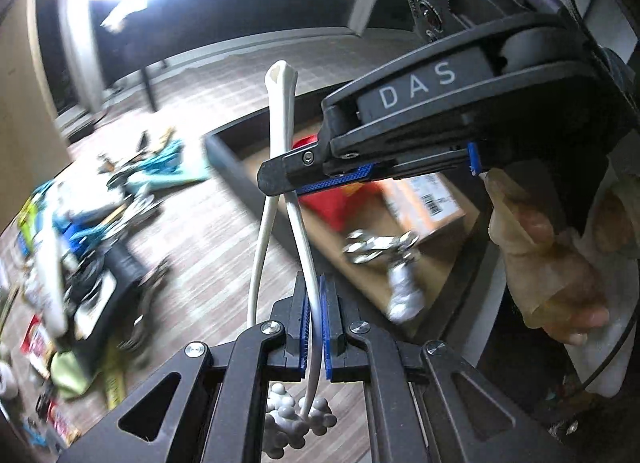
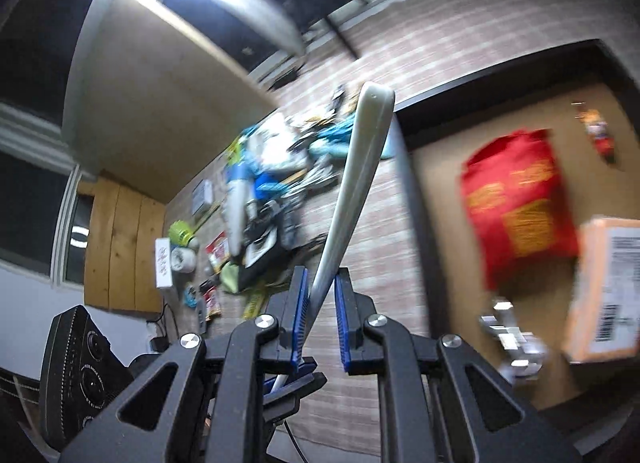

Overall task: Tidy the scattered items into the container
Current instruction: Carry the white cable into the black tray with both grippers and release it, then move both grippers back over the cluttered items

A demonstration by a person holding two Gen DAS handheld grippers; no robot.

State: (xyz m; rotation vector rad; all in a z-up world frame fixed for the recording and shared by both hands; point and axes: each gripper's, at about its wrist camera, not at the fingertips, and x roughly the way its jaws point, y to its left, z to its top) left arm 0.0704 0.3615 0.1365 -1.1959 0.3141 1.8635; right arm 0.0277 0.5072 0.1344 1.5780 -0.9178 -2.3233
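A white forked massager (image 1: 280, 135) with knobbly balls at its ends is held upright between both grippers. My left gripper (image 1: 316, 327) is shut on one of its white prongs. My right gripper (image 1: 276, 179) comes in from the right and grips the massager near the fork. In the right wrist view my right gripper (image 2: 322, 303) is shut on the white handle (image 2: 356, 183). The container, a grey-walled cardboard box (image 1: 228, 151), lies on the floor behind; it also shows in the right wrist view (image 2: 436, 191).
In the box lie a red packet (image 2: 516, 203), an orange carton (image 2: 608, 287) and a shiny metal piece (image 1: 376, 247). A heap of scattered items (image 1: 92, 231) covers the wooden floor to the left (image 2: 260, 199). A black device (image 2: 80, 375) stands at lower left.
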